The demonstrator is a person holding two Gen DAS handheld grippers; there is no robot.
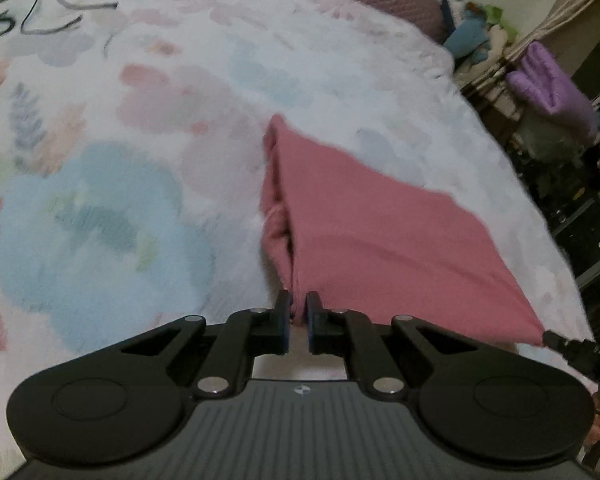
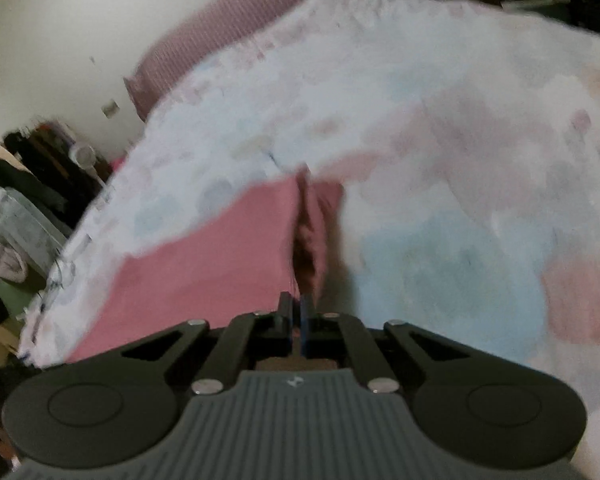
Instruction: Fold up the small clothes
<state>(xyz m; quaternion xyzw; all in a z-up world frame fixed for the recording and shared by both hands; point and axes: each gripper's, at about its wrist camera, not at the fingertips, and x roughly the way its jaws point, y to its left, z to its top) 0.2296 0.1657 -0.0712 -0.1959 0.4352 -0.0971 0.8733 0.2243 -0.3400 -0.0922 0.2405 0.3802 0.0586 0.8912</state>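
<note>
Pink garment (image 1: 372,240) is hanging stretched above the floral bedspread (image 1: 120,160), both views blurring its folds. Left hand-held gripper (image 1: 299,316) is pinching one edge between nearly closed fingers; right hand-held gripper (image 2: 296,314) is clamping another edge, its tip just entering the left view's cut-off margin.

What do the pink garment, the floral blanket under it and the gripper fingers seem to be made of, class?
Pink garment: soft matte knit or fleece, probably; it drapes and folds limply, with no sheen.
Floral blanket: plush fabric, seemingly; its edge looks fuzzy, though blur may add to that.
Fingers of the left hand-held gripper: rigid matte black plastic, likely, with blue pads of unclear material.
</note>
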